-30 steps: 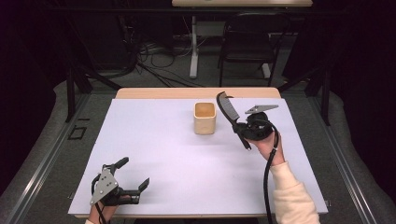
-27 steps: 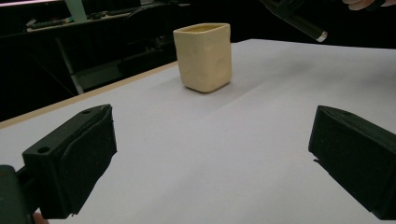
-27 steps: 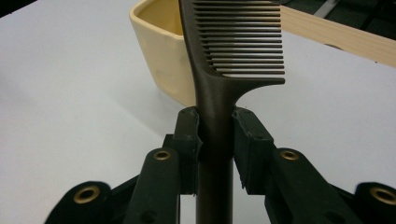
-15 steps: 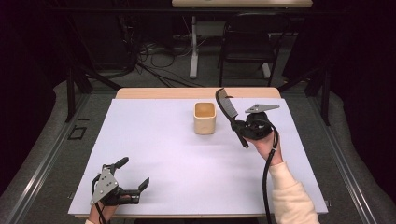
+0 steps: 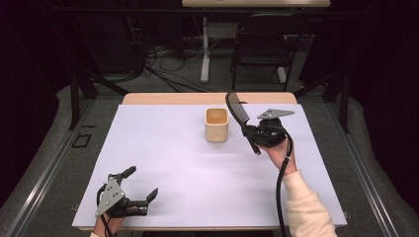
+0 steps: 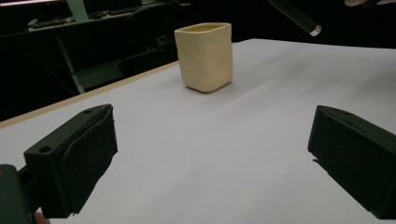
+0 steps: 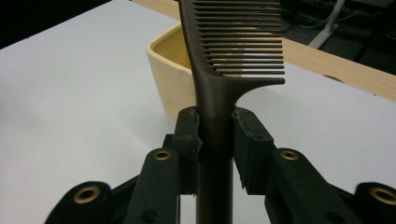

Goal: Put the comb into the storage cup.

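A cream square cup (image 5: pixel 216 125) (image 6: pixel 204 56) (image 7: pixel 172 71) stands upright on the white table top (image 5: pixel 188 163), toward the back middle. Just right of it a hand holds my right gripper (image 5: pixel 253 131) (image 7: pixel 215 133) above the table, shut on the handle of a dark comb (image 5: pixel 238 114) (image 7: pixel 224 74). The comb's toothed end rises beside the cup's rim. At the front left corner my left gripper (image 5: pixel 141 183) (image 6: pixel 210 154) rests low on the table, open, with nothing between its jaws. It looks across the table at the cup.
A wooden strip (image 5: pixel 163 98) borders the table's far edge. Behind it on the floor stand a black chair (image 5: pixel 259 44), a white table leg (image 5: pixel 205 54) and loose cables (image 5: pixel 168 59). Black frame posts (image 5: pixel 76 94) flank the table.
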The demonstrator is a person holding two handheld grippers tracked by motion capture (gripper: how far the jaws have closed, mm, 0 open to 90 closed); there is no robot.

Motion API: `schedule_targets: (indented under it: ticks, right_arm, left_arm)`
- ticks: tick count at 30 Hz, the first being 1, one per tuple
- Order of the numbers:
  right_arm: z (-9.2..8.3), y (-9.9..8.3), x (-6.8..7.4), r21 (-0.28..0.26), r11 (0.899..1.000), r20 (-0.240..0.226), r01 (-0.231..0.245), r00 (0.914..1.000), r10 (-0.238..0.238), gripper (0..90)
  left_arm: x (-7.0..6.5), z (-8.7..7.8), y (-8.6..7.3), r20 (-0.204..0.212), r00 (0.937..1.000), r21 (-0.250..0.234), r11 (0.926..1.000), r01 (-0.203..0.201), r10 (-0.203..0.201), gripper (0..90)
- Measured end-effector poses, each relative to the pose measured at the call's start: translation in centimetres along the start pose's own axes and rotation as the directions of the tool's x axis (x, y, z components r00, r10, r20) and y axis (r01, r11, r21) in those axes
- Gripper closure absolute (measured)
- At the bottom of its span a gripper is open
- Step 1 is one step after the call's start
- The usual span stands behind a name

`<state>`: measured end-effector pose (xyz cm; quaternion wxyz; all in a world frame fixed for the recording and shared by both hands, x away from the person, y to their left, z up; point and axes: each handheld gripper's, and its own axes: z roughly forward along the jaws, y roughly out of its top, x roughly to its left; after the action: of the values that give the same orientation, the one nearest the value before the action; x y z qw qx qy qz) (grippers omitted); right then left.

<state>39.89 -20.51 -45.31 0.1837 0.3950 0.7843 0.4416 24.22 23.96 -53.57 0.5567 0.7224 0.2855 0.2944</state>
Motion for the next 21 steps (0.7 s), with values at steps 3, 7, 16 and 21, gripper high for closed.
schedule_targets:
  ticks: [3, 7, 16, 21]
  right_arm:
    - [0.0, 0.2, 0.1, -0.008, 1.0, -0.002, 0.004, 1.0, -0.004, 72.3]
    - [0.1, 0.7, 0.4, -0.028, 0.999, -0.003, 0.018, 0.9998, -0.018, 72.3]
    - [0.3, 1.5, 0.8, -0.057, 0.998, -0.01, 0.036, 0.9993, -0.037, 72.3]
    - [0.6, 1.7, 0.6, -0.07, 0.997, -0.014, 0.035, 0.9992, -0.036, 72.3]
  left_arm:
    - [0.0, 0.0, 0.0, 0.0, 1.0, 0.0, 1.0, 0.0, 0.0, 1.3]
    - [0.0, 0.0, 0.0, 0.0, 1.0, -0.001, 1.0, 0.003, -0.003, 1.3]
    - [0.1, 0.0, 0.0, 0.001, 1.0, 0.001, 1.0, 0.0, 0.0, 1.3]
    - [0.0, 0.0, 0.0, 0.002, 1.0, 0.001, 1.0, 0.003, -0.003, 1.3]
